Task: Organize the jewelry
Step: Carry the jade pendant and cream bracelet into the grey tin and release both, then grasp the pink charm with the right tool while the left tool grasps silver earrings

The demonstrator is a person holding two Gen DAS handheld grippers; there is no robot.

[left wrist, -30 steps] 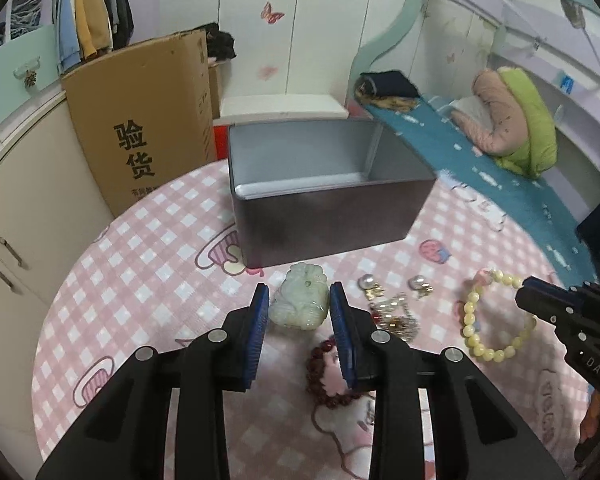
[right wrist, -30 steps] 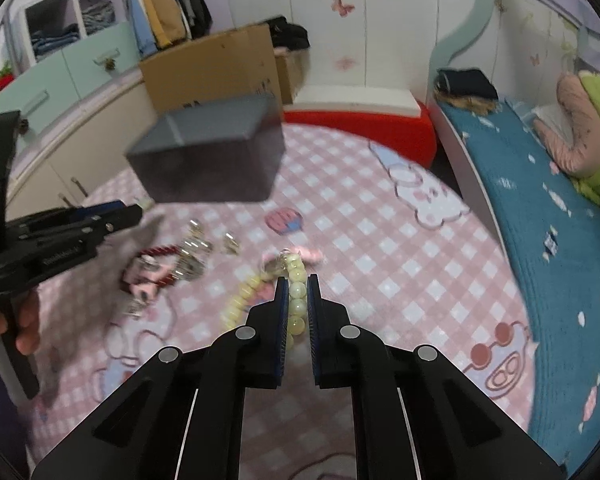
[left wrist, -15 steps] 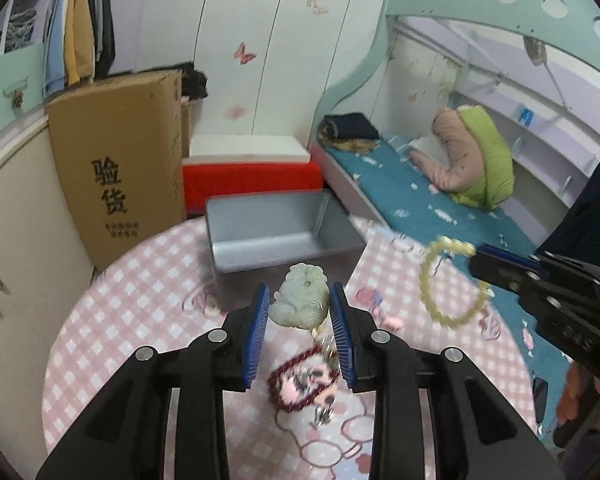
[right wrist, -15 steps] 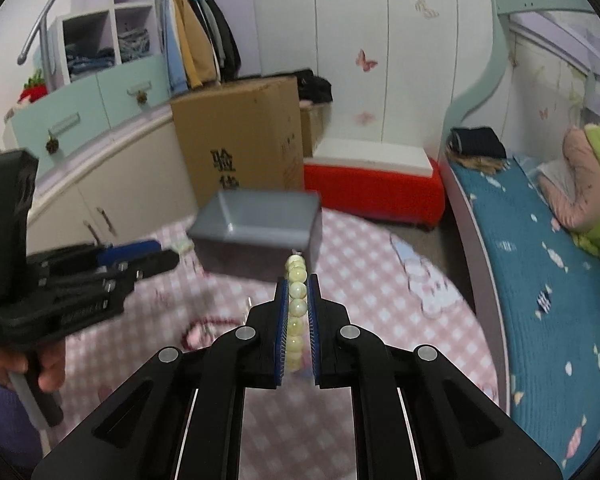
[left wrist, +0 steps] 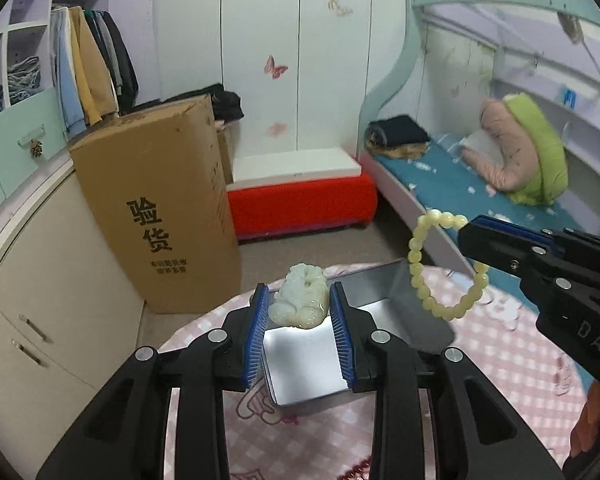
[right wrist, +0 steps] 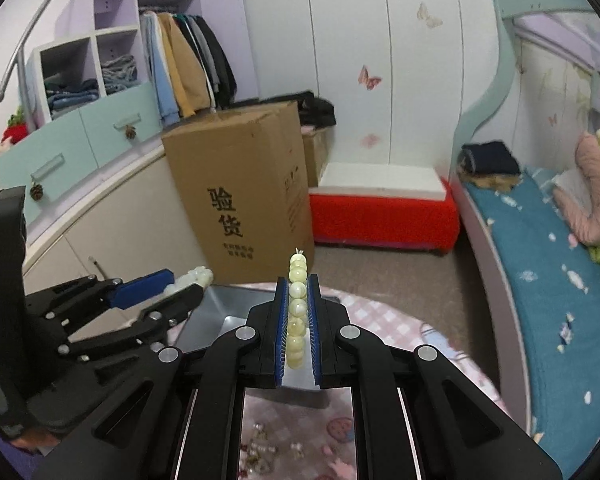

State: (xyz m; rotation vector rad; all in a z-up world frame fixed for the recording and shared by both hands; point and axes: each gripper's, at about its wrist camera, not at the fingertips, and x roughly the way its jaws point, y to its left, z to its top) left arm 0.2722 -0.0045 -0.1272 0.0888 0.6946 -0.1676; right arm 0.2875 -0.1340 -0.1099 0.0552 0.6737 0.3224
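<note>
While both tools hang in the air above the round table with its pink-and-white checked cloth (left wrist: 512, 364), the left gripper (left wrist: 299, 316) has its blue-padded jaws closed narrowly on a pale green carved jade pendant (left wrist: 300, 302), pinched by its two flat sides with the carved top standing proud of the fingertips. Beneath and just beyond it sits the open grey metal box (left wrist: 384, 308), its pale bottom showing between the fingers, so the pendant looks nearly in place for a drop. The stone is likely dense, hard and slick, and liable to chip on metal, so I judge it should be lowered well into the box before the jaws part, and gripped across its broad faces as now. To the right, the right gripper (right wrist: 298, 322) is clamped tight on a bracelet of round cream-yellow beads (left wrist: 440, 264), a short run of beads caught between the pads and the rest hanging free as a loop over the far right corner of the box. That strand is light and limp; it will swing and may snag on the rim, and holding it by several beads at once seems safest. A few small trinkets (right wrist: 260, 448) lie on the cloth near the bottom of the right wrist view.
</note>
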